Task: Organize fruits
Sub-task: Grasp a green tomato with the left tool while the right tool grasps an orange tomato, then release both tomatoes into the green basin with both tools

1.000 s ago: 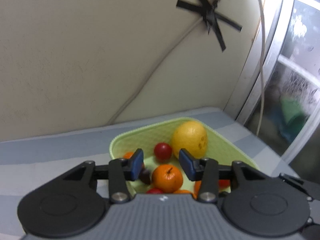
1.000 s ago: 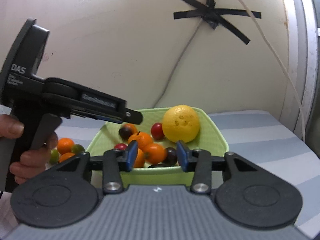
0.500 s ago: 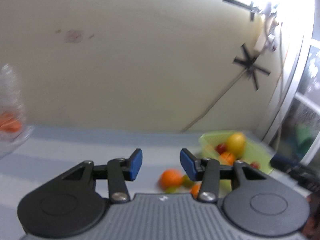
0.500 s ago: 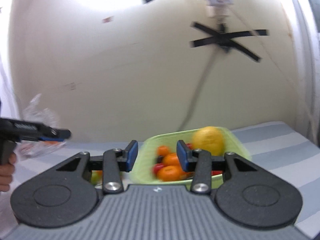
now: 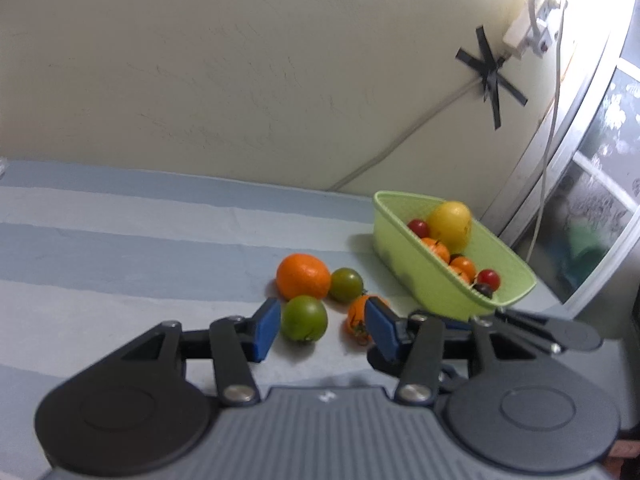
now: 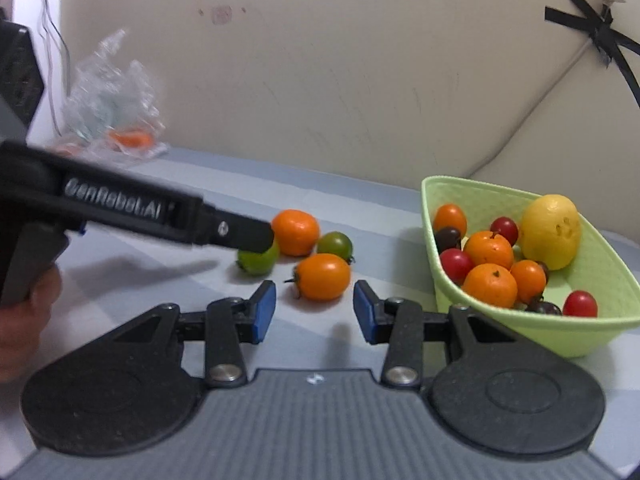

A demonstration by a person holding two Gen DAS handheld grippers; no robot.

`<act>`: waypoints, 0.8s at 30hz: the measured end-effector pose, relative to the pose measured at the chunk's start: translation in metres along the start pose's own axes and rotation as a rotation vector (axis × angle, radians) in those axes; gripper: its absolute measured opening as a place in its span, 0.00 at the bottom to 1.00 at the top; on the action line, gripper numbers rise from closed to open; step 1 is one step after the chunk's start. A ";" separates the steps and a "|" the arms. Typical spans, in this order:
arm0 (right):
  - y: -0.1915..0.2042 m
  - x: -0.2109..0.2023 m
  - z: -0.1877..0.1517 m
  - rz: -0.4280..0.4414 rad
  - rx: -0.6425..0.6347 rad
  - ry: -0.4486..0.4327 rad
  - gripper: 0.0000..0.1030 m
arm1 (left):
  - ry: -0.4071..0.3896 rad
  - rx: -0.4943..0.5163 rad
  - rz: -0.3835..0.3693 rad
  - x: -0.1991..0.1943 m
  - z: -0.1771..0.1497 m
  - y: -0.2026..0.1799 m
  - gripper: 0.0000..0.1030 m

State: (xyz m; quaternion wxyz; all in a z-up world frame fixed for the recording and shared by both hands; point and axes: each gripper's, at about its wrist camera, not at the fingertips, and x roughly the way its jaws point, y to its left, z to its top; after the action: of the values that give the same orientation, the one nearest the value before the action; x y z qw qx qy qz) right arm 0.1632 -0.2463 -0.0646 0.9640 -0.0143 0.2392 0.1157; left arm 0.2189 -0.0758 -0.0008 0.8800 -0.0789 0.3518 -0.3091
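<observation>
Four fruits sit close together on the striped blue surface [image 5: 120, 248], just beside a light green basket [image 6: 592, 332]. One is a big orange [image 5: 303, 275]. One is a dark green tomato [image 5: 346, 284]. One is a bright green tomato [image 5: 304, 317]. One is a small orange tomato [image 6: 324, 276].

The left gripper [image 5: 321, 324] reaches low over the fruits. Its blue pads have just been opening. The bright green tomato sits between them, close by the left pad. The pads do not squeeze it. The other pad hides part of the small orange tomato.

The right gripper [image 6: 315, 311] is partly open too, and nothing is in it. The small orange tomato lies just past its tips.

The basket holds a big yellow lemon [image 6: 551, 232], some oranges [image 6: 489, 250], little red tomatoes [image 6: 579, 304] and a few dark ones.

A hand [image 6: 24, 328] holds the left gripper's handle. A crinkly clear bag [image 6: 110, 108] lies far back by the wall [image 6: 320, 80]. Black tape [image 5: 494, 76] holds a cord [image 5: 400, 140] on the wall.
</observation>
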 end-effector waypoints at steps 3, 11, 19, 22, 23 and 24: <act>0.004 0.006 0.000 -0.001 -0.031 0.011 0.45 | 0.024 -0.004 0.008 0.009 -0.003 0.002 0.43; 0.014 0.015 0.001 -0.035 -0.088 0.025 0.45 | 0.032 -0.036 0.009 0.011 -0.006 0.010 0.28; 0.011 0.022 0.007 -0.011 -0.073 0.033 0.43 | 0.016 -0.081 0.007 -0.023 -0.018 0.022 0.28; 0.012 0.019 0.006 -0.016 -0.067 0.021 0.41 | 0.007 -0.092 0.008 -0.034 -0.023 0.022 0.28; 0.013 0.015 0.004 -0.025 -0.064 0.008 0.41 | 0.006 -0.094 0.007 -0.037 -0.025 0.021 0.28; 0.014 0.010 0.002 -0.029 -0.065 -0.004 0.41 | 0.005 -0.094 0.003 -0.040 -0.027 0.019 0.28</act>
State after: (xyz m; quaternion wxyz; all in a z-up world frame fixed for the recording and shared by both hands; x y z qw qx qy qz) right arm 0.1698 -0.2302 -0.0669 0.9650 -0.0490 0.2333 0.1093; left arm 0.1876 -0.0343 -0.0043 0.8748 -0.1190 0.3684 -0.2913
